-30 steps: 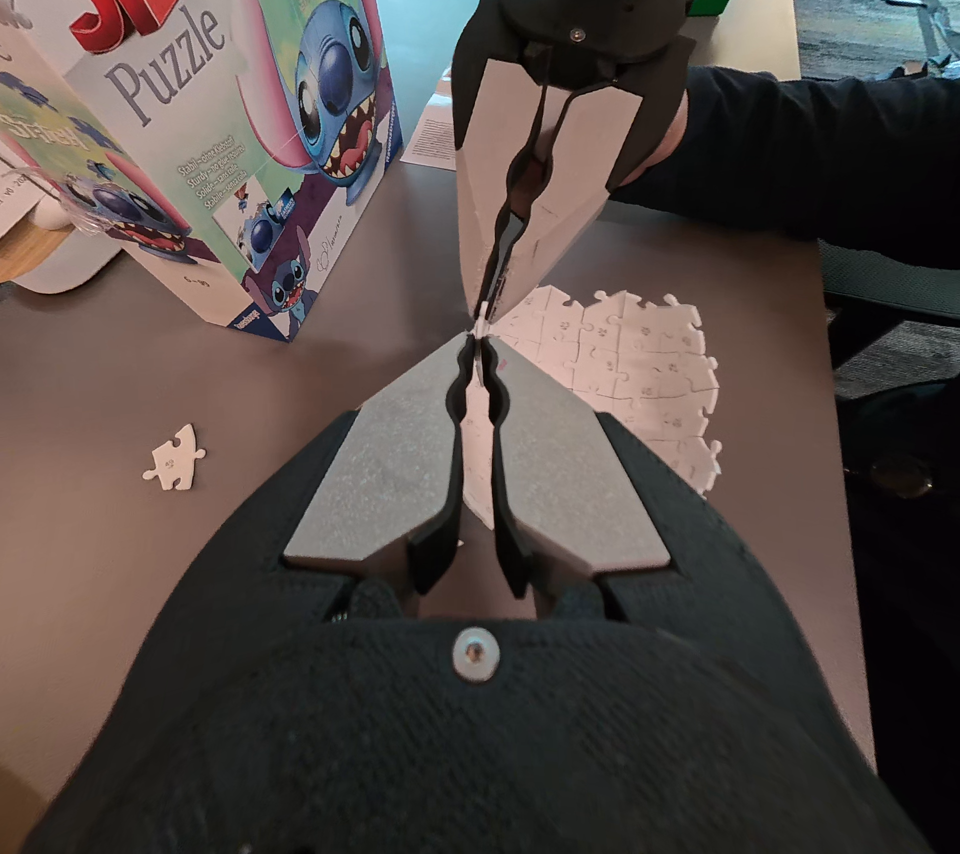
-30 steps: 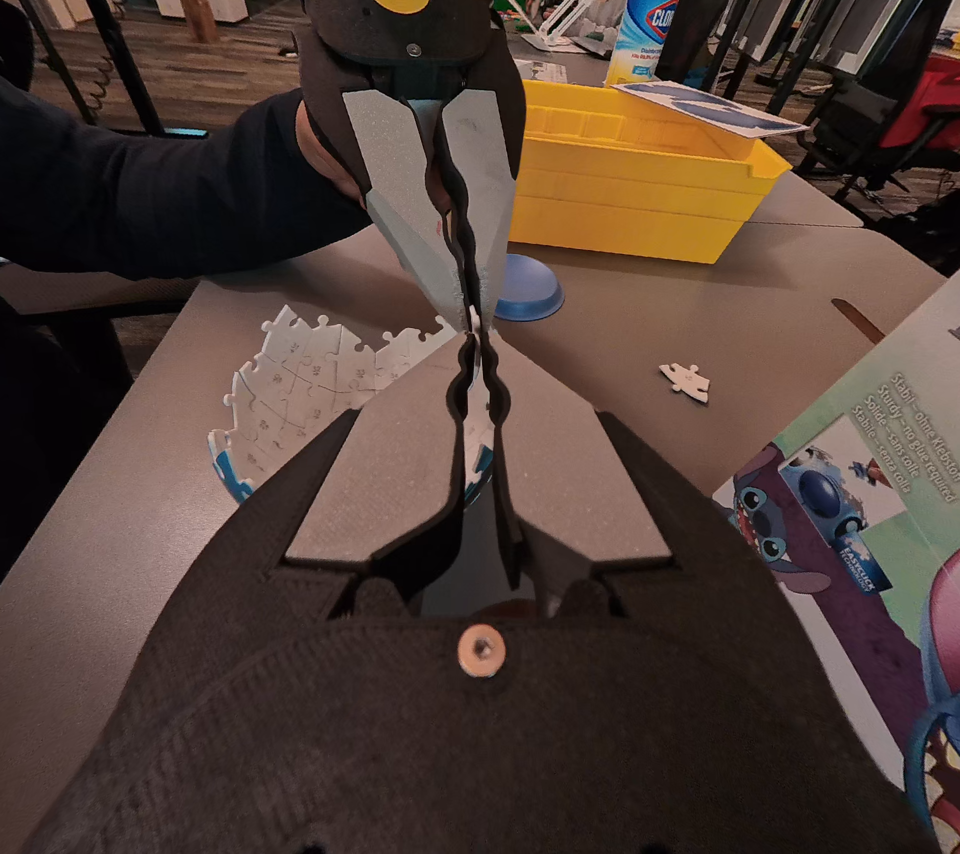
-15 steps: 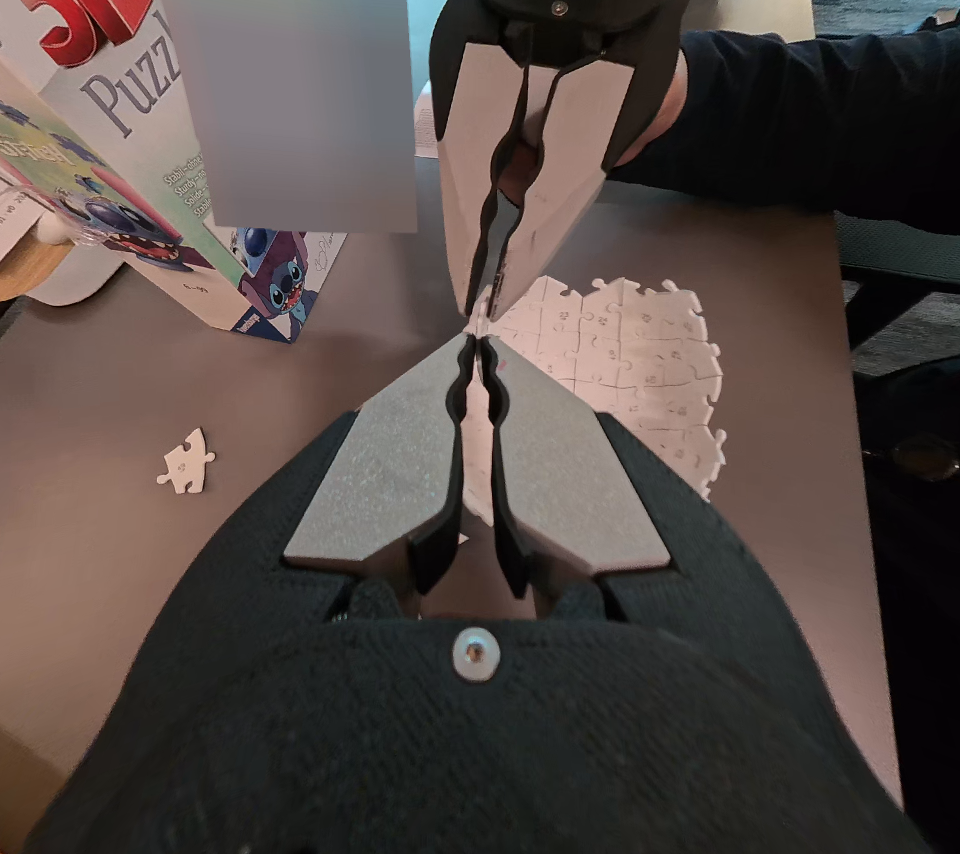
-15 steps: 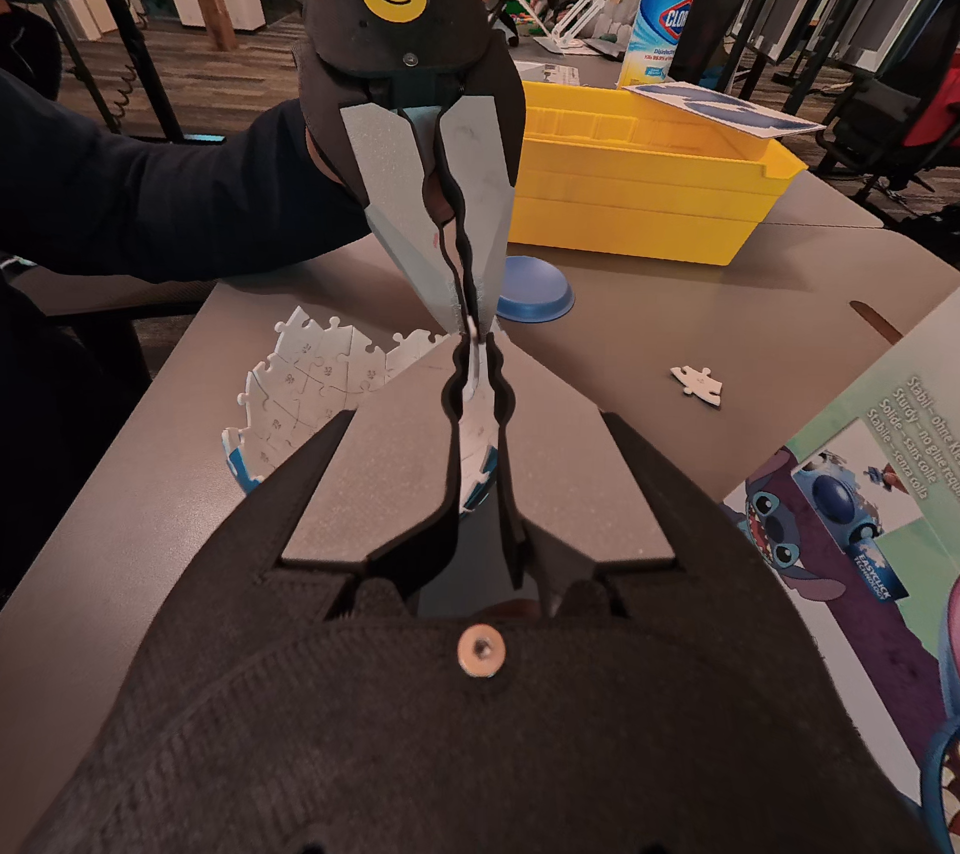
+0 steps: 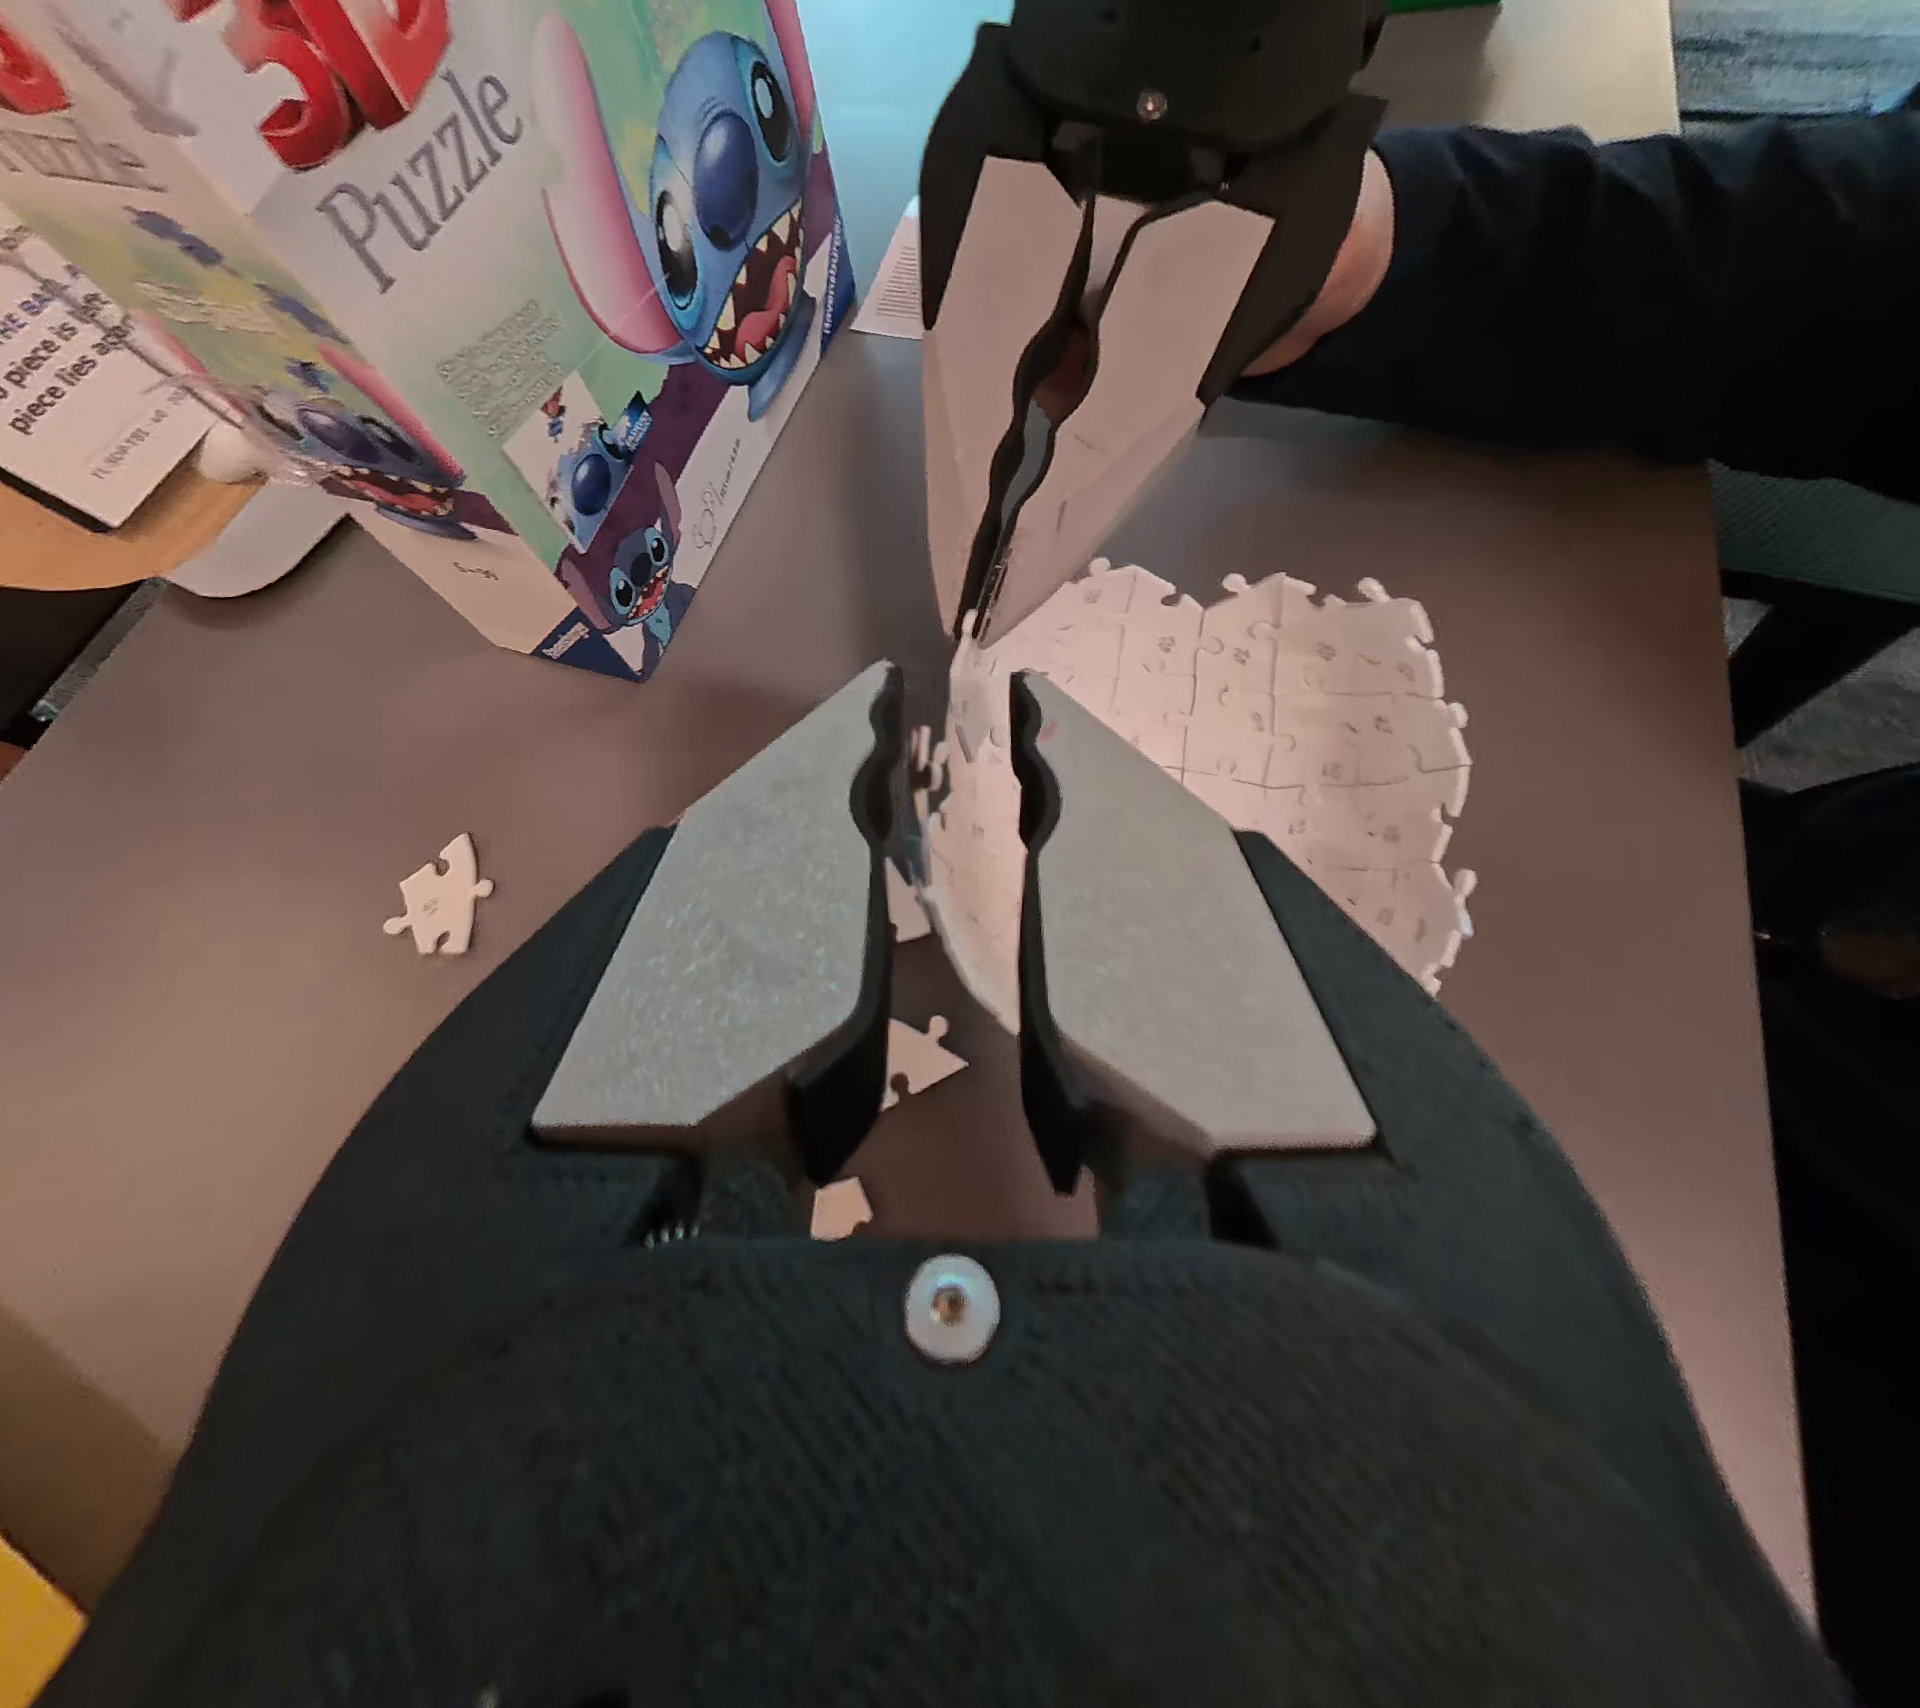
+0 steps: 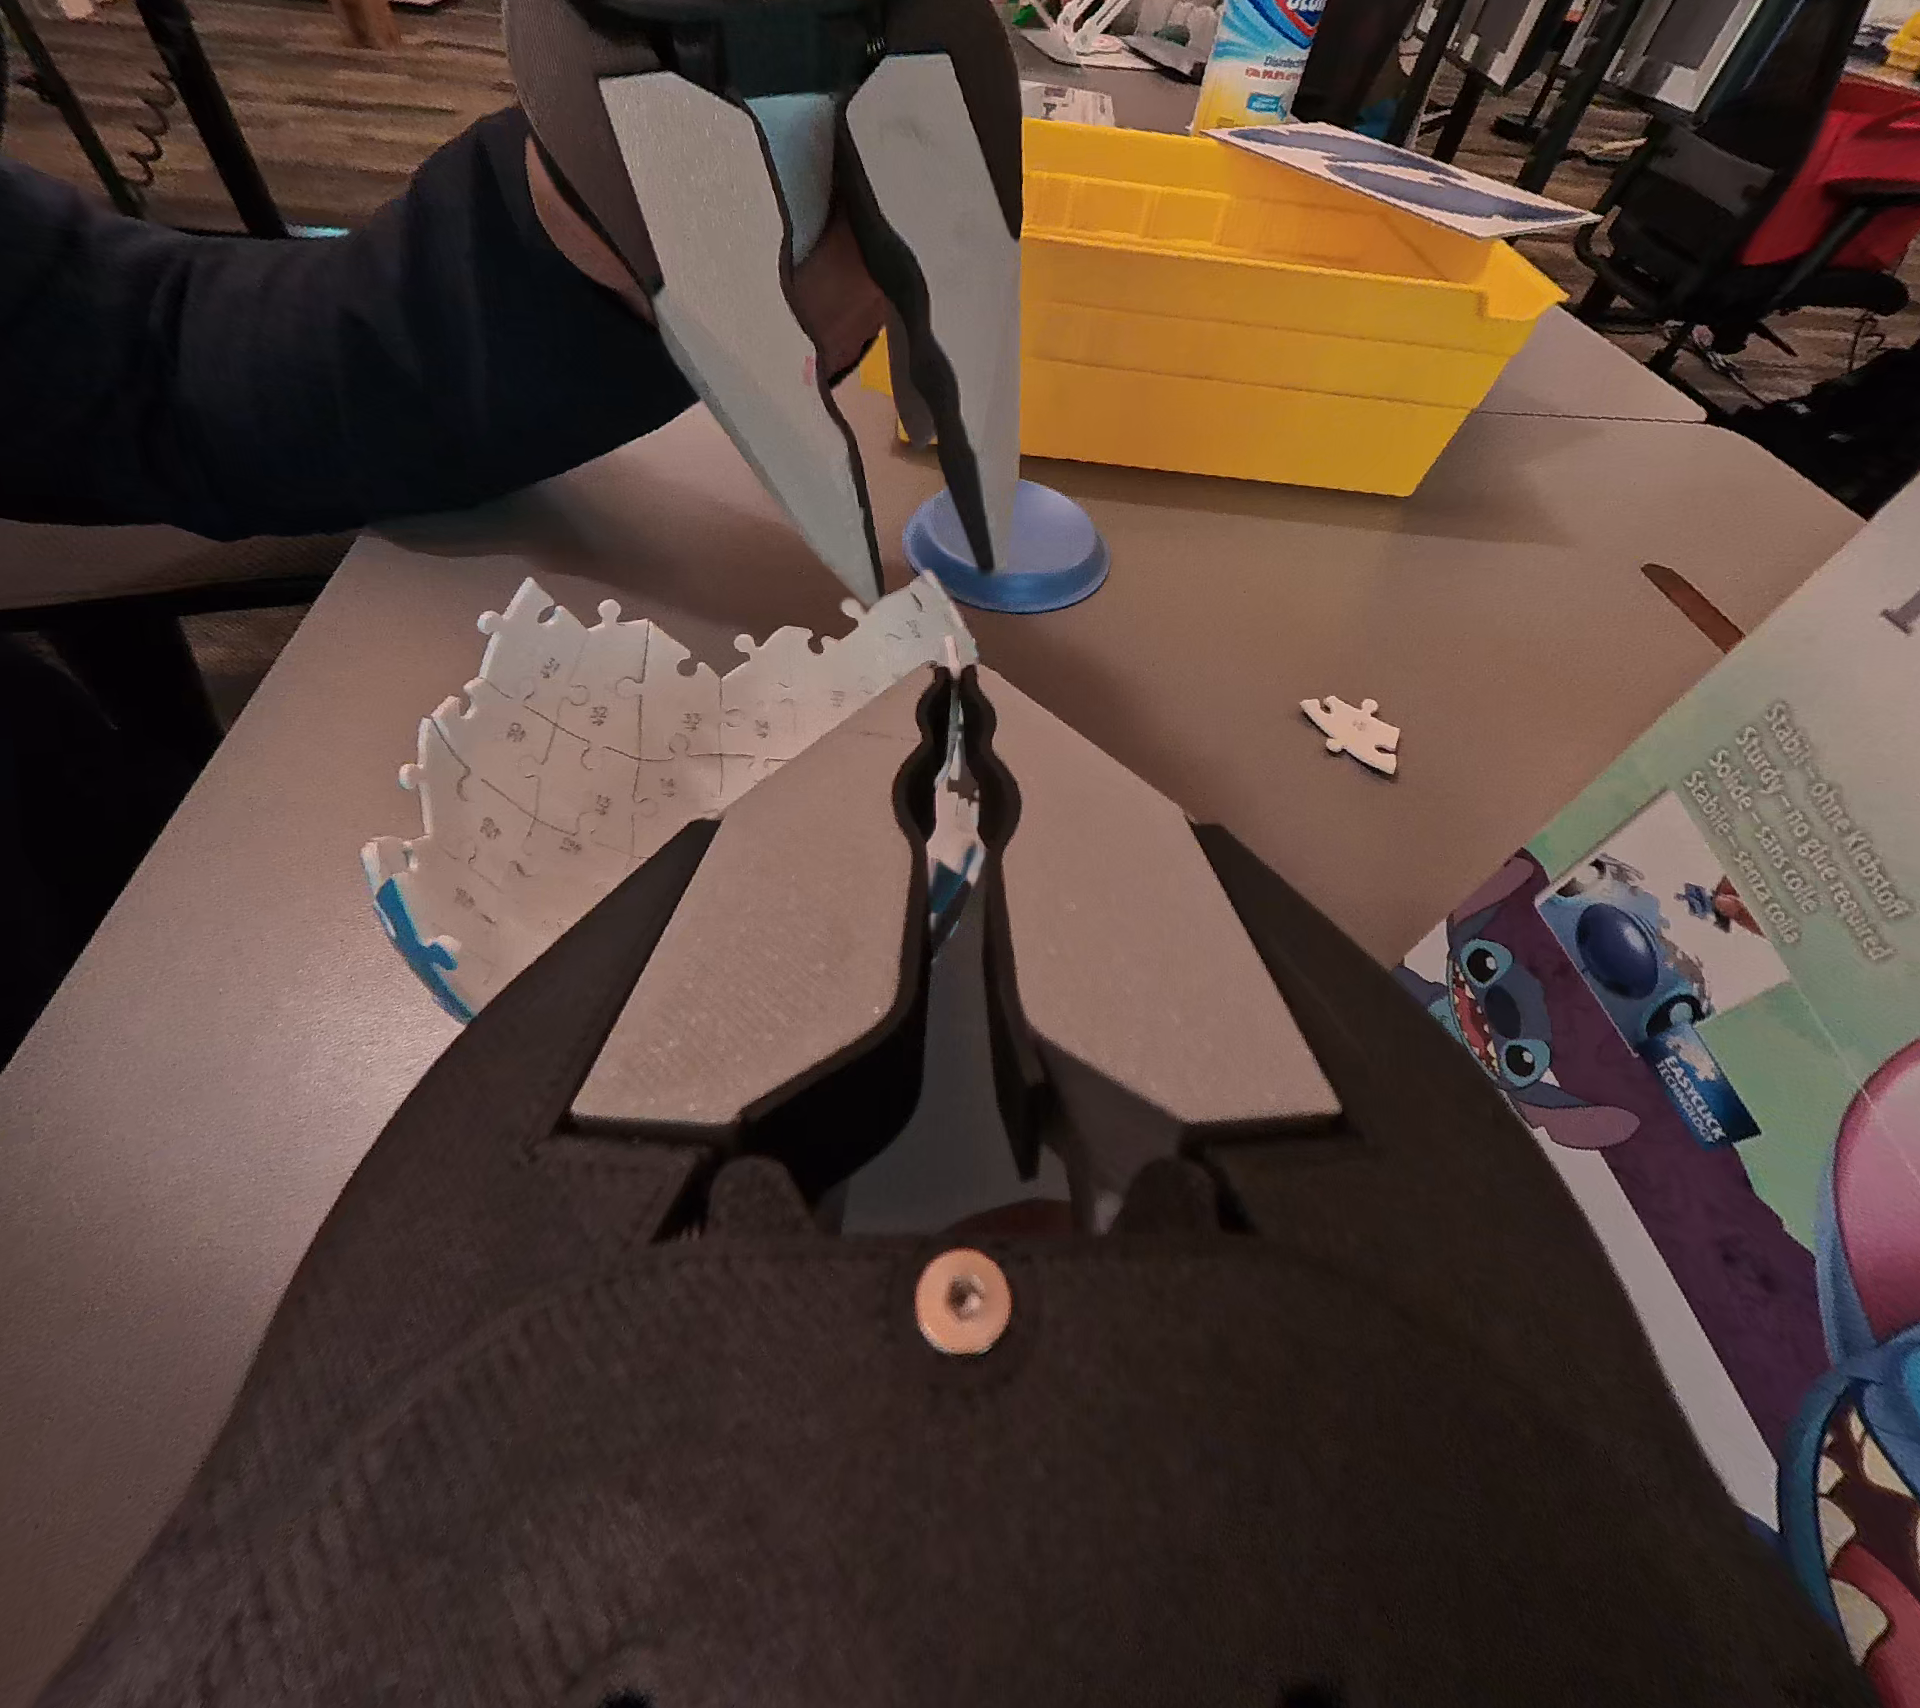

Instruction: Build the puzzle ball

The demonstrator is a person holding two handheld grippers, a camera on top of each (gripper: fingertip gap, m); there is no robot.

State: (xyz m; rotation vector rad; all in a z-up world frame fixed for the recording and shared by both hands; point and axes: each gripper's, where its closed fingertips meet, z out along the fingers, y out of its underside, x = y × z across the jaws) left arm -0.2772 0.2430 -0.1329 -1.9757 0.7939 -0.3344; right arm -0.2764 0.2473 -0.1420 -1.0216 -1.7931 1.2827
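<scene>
One tool (image 6: 954,684) pinching puzzle shell (image 6: 582,754); other (image 5: 954,692) parted.

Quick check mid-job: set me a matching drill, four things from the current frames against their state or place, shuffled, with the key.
Things:
1. left gripper
2. right gripper
3. loose puzzle piece
4. blue stand ring

States or places:
A. flat on the table, apart from the shell
B. shut on the rim of the partly built puzzle shell
C. fingers apart, either side of the shell's rim
D. on the table in front of the yellow bin

Pairs: 1-C, 2-B, 3-A, 4-D
</scene>
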